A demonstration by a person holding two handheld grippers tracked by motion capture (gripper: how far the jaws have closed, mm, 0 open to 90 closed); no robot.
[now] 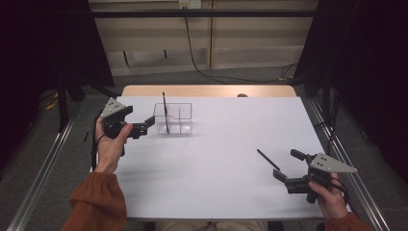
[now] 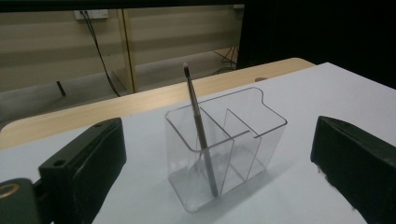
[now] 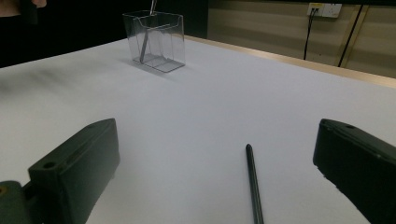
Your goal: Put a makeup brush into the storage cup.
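A: Where was the pen point(image 1: 271, 163) at that moment?

B: It lay flat on the white desk point(image 1: 221, 159), at the person's right side, just in front of the right gripper point(image 1: 285, 179). In the right gripper view the pen point(image 3: 253, 184) was between the two black jaws, but they were spread wide and did not touch it.

A: And the left gripper point(image 1: 146, 126)?

B: Its jaws were also released, holding nothing. It was held just beside the clear holder point(image 1: 173, 119), at the holder's left side. In the left gripper view the holder point(image 2: 226, 145) stood between the jaws, a little farther off, and apart from them.

A: Was something inside the holder?

B: Yes, one brush point(image 2: 200, 131) stood in the left compartment (as the high view showed it), tilted, with its tip above the rim. The other compartments I could not judge well, because the walls were transparent.
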